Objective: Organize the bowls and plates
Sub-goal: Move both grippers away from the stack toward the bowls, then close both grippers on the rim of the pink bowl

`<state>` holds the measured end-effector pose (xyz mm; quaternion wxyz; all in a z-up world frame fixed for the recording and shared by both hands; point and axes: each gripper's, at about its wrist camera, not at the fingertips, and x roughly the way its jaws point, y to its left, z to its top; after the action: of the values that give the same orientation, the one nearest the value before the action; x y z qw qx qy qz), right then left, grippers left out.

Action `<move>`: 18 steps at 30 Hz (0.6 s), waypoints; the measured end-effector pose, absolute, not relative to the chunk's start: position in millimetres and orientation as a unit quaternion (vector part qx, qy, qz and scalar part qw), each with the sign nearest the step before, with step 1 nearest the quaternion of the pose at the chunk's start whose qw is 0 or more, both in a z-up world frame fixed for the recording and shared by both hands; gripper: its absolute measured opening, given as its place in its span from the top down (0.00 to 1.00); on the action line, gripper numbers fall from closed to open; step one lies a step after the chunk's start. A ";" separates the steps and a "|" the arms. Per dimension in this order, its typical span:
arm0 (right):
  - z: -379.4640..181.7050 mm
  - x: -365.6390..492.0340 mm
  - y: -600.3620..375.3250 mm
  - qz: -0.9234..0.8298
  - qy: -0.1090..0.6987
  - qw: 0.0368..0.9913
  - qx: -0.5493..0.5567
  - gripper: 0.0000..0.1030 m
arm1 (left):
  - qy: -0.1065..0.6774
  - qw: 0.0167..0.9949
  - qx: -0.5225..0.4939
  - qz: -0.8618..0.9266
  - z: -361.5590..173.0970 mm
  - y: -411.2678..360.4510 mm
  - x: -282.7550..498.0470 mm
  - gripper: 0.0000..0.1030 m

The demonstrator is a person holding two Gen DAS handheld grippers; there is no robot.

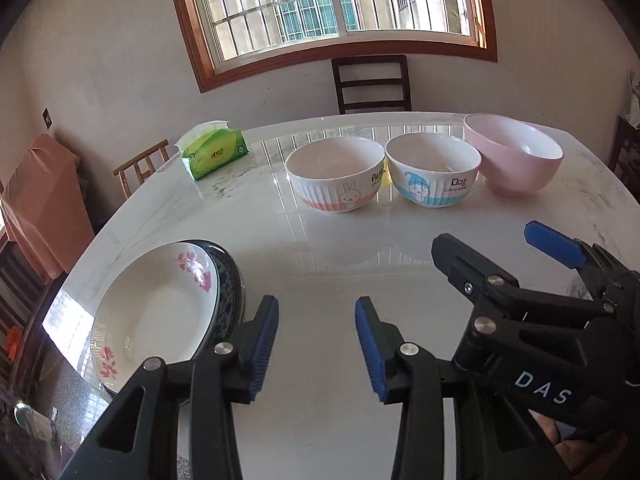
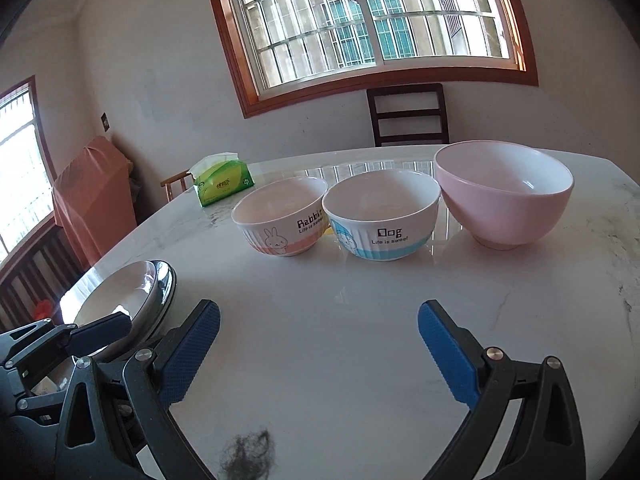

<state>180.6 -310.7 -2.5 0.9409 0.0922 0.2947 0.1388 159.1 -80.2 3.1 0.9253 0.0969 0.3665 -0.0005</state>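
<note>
Both grippers hover low over the near edge of the white marble table, and neither holds a thing. The left gripper has its jaws spread apart with bare tabletop between the blue pads, and the right gripper stands wider open still, its jaws also over bare marble. In the left wrist view the right gripper shows at the right, just beside the left one. Toward the far edge, 3 bowls line up in a row: the rabbit bowl on the left, the dog bowl in the middle, sitting just beside it, and the larger pink bowl at the right end, close to the dog bowl; all 3 upright and empty. At the near left corner sits a stack of plates: a white plate with pink flowers on top, nested in a dark patterned plate beneath, right by the left gripper's left finger. A green tissue pack rests near the far left corner, well apart from the bowls. Behind the far edge stands a dark wooden chair, under a barred window. A small tuft of dark fluff lies at the near edge between the right gripper's fingers.
</note>
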 end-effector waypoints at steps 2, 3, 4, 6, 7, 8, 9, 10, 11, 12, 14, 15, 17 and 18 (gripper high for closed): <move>-2.0 180.7 -319.0 0.133 0.297 0.941 0.097 0.04 | 0.365 0.925 0.102 -0.005 3.6 -88.0 160.6 0.60; -2.0 181.0 -323.3 0.129 0.299 0.940 0.099 0.04 | 0.365 0.925 0.105 -0.007 3.5 -92.4 161.3 0.60; -2.2 181.0 -327.8 0.125 0.299 0.940 0.101 0.04 | 0.364 0.925 0.108 -0.010 3.7 -96.6 162.4 0.60; -2.4 181.5 -337.0 0.117 0.301 0.941 0.106 0.04 | 0.362 0.925 0.114 -0.014 3.8 -104.6 164.6 0.60; -2.4 181.8 -341.5 0.114 0.302 0.940 0.109 0.04 | 0.362 0.925 0.116 -0.017 3.9 -108.9 166.2 0.59; -2.5 181.9 -346.4 0.109 0.303 0.940 0.112 0.04 | 0.363 0.924 0.118 -0.020 4.1 -112.9 168.2 0.59; -2.2 181.3 -352.1 0.105 0.304 0.940 0.114 0.04 | 0.363 0.924 0.119 -0.022 4.4 -115.8 169.6 0.59; -1.6 181.8 -357.8 0.102 0.306 0.940 0.115 0.04 | 0.362 0.924 0.121 -0.024 5.2 -119.5 171.9 0.59; -0.6 181.9 -364.0 0.096 0.307 0.940 0.114 0.04 | 0.361 0.924 0.122 -0.027 6.2 -123.2 174.1 0.59; 0.8 181.9 -371.7 0.089 0.307 0.941 0.113 0.04 | 0.361 0.924 0.120 -0.031 8.2 -126.7 177.5 0.59; 5.2 181.0 -391.5 0.079 0.304 0.942 0.117 0.05 | 0.365 0.923 0.110 -0.046 13.8 -132.5 185.6 0.59; 7.8 181.2 -402.9 0.075 0.302 0.943 0.120 0.07 | 0.368 0.923 0.101 -0.056 17.6 -135.7 190.4 0.59; 12.8 184.2 -426.6 0.069 0.306 0.941 0.128 0.11 | 0.374 0.920 0.087 -0.080 26.4 -143.7 202.8 0.59; 15.2 186.6 -438.4 0.068 0.310 0.939 0.131 0.15 | 0.383 0.916 0.077 -0.096 31.2 -147.9 210.8 0.59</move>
<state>186.6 -438.4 15.2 0.9392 0.1305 0.3102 0.0683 210.8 -147.9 31.2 0.9156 0.0770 0.3828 -0.0959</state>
